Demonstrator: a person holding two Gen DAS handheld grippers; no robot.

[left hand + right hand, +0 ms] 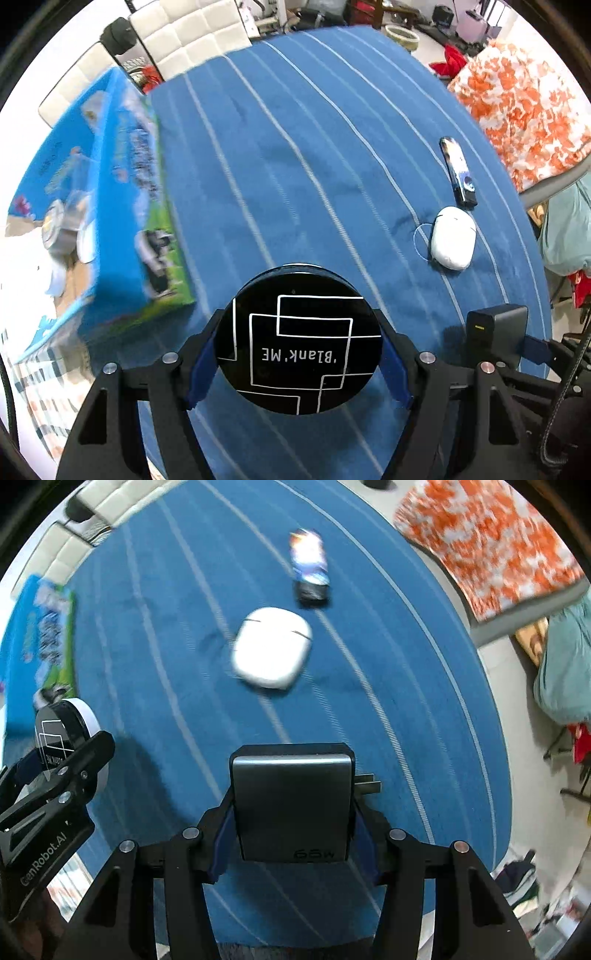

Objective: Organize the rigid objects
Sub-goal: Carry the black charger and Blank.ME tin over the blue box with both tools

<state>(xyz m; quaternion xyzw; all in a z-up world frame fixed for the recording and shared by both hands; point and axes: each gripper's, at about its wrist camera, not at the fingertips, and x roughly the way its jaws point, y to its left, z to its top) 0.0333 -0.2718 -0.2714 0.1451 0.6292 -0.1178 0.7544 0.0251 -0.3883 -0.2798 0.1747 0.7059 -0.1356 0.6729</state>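
While both hover over the blue striped cloth (314, 147), left gripper (299, 354) clamping a round black tin (298, 343), right gripper (291, 819) clenched around a grey charger (291, 805), white case (271, 648) lying beyond

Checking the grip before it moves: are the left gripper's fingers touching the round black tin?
Touching. The left wrist view shows both blue pads of the left gripper pressed against opposite sides of the round black tin.

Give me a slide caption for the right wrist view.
Right gripper holds grey charger above blue striped cloth.
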